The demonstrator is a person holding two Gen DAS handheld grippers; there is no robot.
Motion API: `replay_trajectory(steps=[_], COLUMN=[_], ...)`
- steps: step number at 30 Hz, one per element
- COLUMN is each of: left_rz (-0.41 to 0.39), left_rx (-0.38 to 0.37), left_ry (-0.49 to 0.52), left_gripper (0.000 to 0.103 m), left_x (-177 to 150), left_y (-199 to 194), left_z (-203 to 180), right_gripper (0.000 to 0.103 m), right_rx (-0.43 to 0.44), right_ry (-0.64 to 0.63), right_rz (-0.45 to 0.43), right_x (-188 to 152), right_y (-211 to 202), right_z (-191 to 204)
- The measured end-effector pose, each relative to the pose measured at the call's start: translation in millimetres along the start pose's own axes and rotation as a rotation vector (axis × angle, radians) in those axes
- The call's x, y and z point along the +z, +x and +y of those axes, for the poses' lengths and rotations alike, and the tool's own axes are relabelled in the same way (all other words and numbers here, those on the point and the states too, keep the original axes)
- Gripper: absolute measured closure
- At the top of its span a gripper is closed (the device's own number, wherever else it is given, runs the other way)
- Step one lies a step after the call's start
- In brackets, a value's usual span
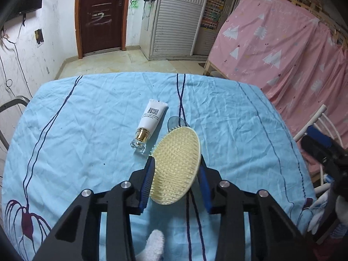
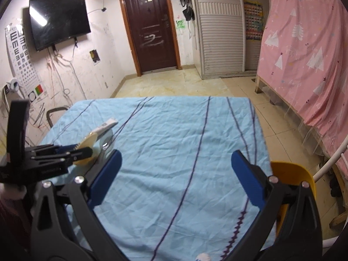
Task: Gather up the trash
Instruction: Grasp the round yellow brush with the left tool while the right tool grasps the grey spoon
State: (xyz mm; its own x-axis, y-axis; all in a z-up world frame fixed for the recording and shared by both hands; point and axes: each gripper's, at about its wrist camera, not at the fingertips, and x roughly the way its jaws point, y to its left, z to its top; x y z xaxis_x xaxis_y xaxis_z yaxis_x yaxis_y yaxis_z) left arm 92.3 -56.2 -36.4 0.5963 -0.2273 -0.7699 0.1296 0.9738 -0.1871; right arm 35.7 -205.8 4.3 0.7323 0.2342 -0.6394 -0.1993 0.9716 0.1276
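Note:
A cream oval brush with short bristles stands tilted on edge between the blue pads of my left gripper, which is shut on it just above the blue tablecloth. Just behind the brush a translucent round piece shows. A white tube with a gold and clear cap lies on the cloth, ahead and to the left. The right wrist view shows the left gripper holding the brush at the left, with the tube beyond. My right gripper is open over bare cloth, nothing between its fingers.
A yellow chair stands at the table's right edge, beside a white metal chair frame. A pink-draped bunk fills the right side. A grey chair back is at the table's left. A white-gloved finger shows below the left gripper.

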Motion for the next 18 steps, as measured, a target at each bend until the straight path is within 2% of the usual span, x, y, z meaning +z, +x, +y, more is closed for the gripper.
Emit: replay_trajectory(steps=[5, 18], left_rz=[-0.021, -0.063], left_rx=[-0.032, -0.070], left_ry=[-0.030, -0.079], left_gripper=[0.084, 0.091], left_x=[-1, -10], left_y=[-8, -22], left_z=[10, 43], right_gripper=[0.006, 0.006], right_rx=[0.029, 0.109], right_ry=[-0.041, -0.186], right_rz=[0.033, 0.143], right_x=[-4, -1], right_y=[10, 51], right_z=[18, 83])
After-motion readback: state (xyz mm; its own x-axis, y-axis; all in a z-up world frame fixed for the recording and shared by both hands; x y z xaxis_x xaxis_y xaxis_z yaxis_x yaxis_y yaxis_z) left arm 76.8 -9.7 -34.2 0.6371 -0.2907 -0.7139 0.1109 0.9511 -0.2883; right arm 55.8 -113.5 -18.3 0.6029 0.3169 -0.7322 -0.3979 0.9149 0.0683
